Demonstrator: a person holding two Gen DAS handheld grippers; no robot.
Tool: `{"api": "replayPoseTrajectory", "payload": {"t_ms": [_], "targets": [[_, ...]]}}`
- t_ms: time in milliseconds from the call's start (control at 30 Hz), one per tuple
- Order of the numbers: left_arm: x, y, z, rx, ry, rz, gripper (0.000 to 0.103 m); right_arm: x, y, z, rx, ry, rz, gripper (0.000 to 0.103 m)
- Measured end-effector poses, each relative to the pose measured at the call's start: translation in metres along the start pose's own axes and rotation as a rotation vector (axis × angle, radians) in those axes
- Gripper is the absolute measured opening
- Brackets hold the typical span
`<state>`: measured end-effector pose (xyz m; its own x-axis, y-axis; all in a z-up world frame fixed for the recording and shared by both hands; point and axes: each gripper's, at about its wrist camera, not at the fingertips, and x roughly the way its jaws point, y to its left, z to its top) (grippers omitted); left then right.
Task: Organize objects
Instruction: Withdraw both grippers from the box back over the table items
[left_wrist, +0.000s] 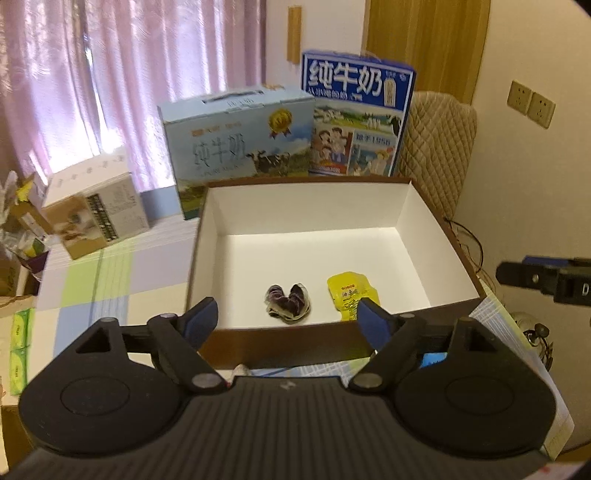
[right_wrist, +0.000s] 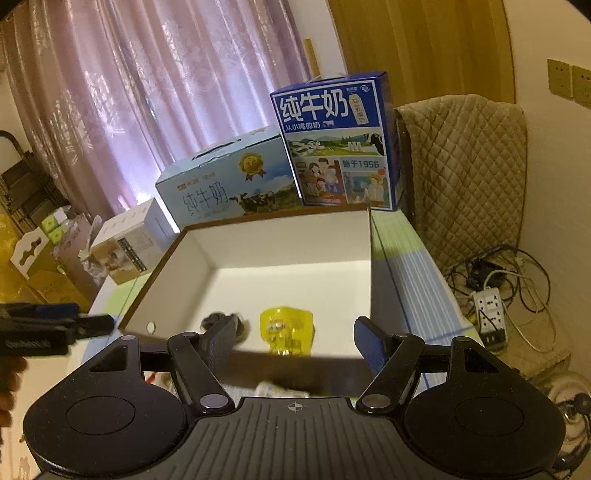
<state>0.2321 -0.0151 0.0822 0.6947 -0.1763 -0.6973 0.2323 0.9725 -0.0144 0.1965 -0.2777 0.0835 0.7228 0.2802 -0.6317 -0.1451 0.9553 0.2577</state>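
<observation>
An open brown box with a white inside (left_wrist: 310, 206) (right_wrist: 295, 240) stands on the table. In it lie a dark purple wrapped snack (left_wrist: 288, 301) (right_wrist: 218, 319) and a yellow packet (left_wrist: 351, 293) (right_wrist: 286, 328). My left gripper (left_wrist: 288, 321) is open and empty, just in front of the box's near wall. My right gripper (right_wrist: 295, 339) is open and empty, above the box's near edge. The right gripper's tip shows at the right in the left wrist view (left_wrist: 546, 280); the left one shows at the left in the right wrist view (right_wrist: 55, 325).
Two milk cartons, light blue (left_wrist: 240, 147) (right_wrist: 225, 184) and dark blue (left_wrist: 358, 118) (right_wrist: 340, 144), stand behind the box. A small white carton (left_wrist: 96, 210) (right_wrist: 129, 243) sits at the left. A quilted chair (right_wrist: 465, 177) and a power strip with cables (right_wrist: 491, 310) are at the right. Green packets (left_wrist: 18, 350) lie at the left table edge.
</observation>
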Motion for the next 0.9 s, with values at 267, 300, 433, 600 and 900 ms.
{"api": "replayPoseTrajectory", "payload": {"t_ms": [267, 300, 433, 600, 900], "targets": [[-0.036, -0.002, -0.040, -0.003, -0.027, 0.050, 0.081, -0.017, 0.003, -0.040, 0.017, 0.042, -0.016, 0.068], [-0.038, -0.001, -0.045, -0.015, -0.022, 0.044, 0.081, -0.018, 0.003, -0.044, 0.022, 0.047, -0.015, 0.068], [-0.045, 0.000, -0.063, -0.053, -0.006, 0.028, 0.081, -0.024, 0.005, -0.055, 0.027, 0.055, -0.012, 0.068], [-0.054, 0.000, -0.079, -0.090, -0.009, 0.026, 0.081, -0.029, 0.008, -0.068, 0.035, 0.067, -0.020, 0.068], [-0.061, 0.000, -0.106, -0.148, 0.012, 0.042, 0.081, -0.032, 0.014, -0.084, 0.050, 0.105, -0.011, 0.068]]}}
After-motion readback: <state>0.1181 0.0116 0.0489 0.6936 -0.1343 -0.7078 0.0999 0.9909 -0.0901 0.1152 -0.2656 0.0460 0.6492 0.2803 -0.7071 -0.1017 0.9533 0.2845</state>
